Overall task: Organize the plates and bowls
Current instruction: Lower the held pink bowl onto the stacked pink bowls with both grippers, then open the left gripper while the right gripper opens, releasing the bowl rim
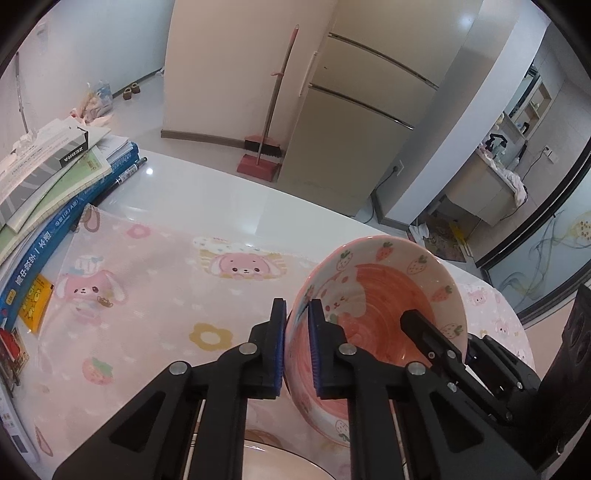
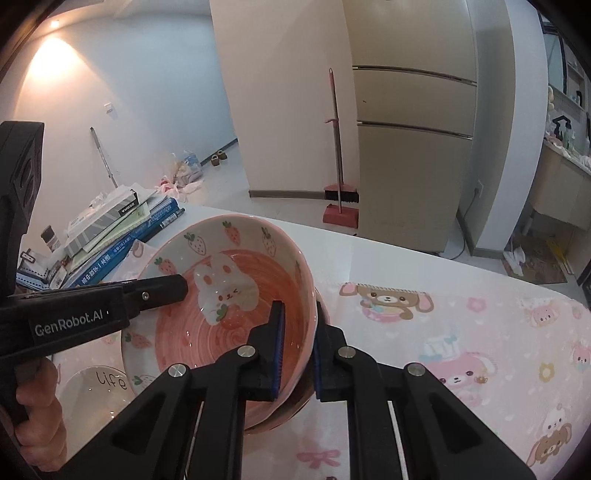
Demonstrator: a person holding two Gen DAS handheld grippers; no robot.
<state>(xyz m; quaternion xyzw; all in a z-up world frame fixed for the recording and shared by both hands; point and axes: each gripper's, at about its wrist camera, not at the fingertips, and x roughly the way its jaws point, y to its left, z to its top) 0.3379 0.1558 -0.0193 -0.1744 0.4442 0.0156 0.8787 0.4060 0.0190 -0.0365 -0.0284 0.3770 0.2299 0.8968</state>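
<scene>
I am gripping the pink bowl (image 2: 236, 306) with both claws: left claw (image 1: 297, 350) clenched on its left rim, right claw (image 2: 297, 354) on its right.

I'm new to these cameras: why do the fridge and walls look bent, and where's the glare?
Left wrist view: the fisheye lens bows the fridge, corners go black, a lamp glints on the table. Right wrist view: same bending, a bright wall lamp upper left.
</scene>
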